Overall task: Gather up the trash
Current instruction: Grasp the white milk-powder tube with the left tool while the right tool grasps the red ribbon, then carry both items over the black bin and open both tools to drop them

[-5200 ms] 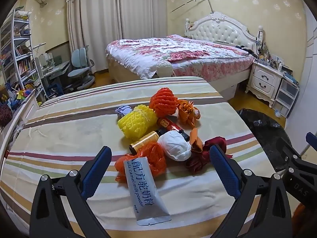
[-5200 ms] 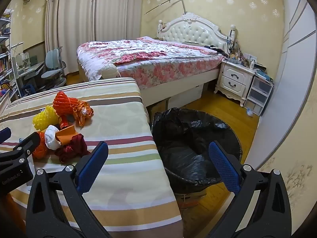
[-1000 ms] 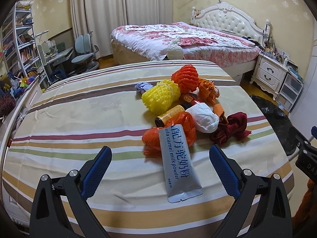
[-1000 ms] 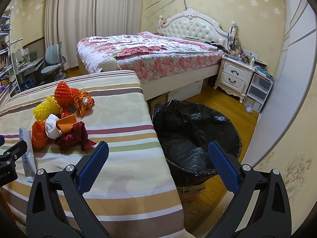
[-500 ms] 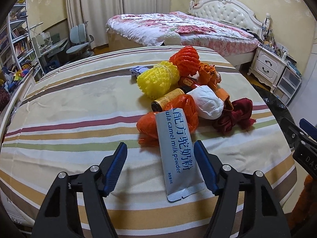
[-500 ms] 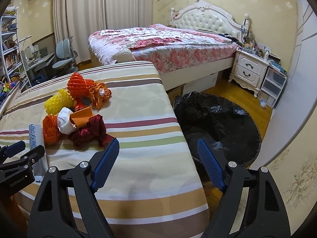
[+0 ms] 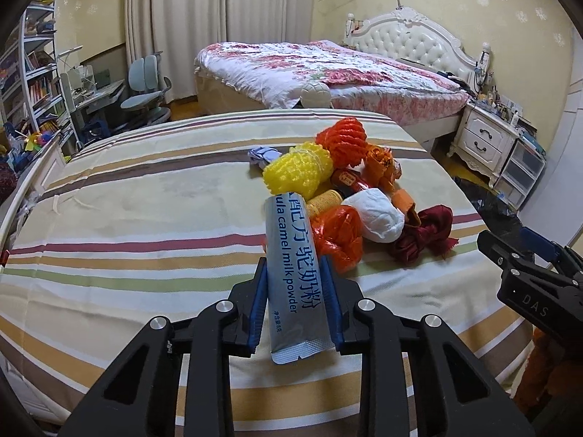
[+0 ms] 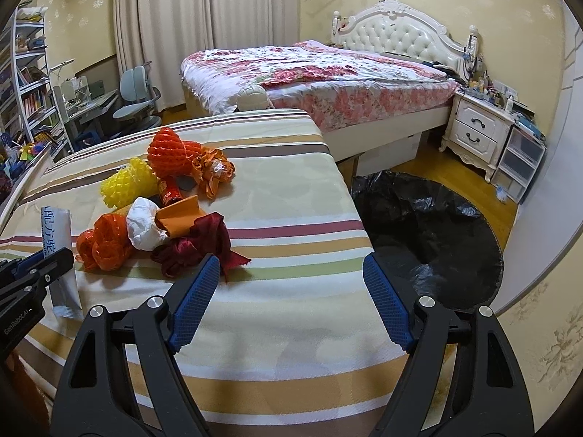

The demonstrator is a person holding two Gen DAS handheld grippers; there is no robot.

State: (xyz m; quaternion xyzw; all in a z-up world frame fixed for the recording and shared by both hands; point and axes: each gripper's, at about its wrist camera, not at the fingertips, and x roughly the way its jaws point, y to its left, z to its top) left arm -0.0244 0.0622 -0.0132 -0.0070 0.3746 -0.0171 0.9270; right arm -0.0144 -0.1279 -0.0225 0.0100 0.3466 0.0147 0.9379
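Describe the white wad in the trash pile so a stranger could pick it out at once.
On the striped tablecloth, find the heap of bright trash near its left side. The crumpled white tissue wad sits between the orange mesh ball and the dark red ribbon. It is the heap's only plain white lump.
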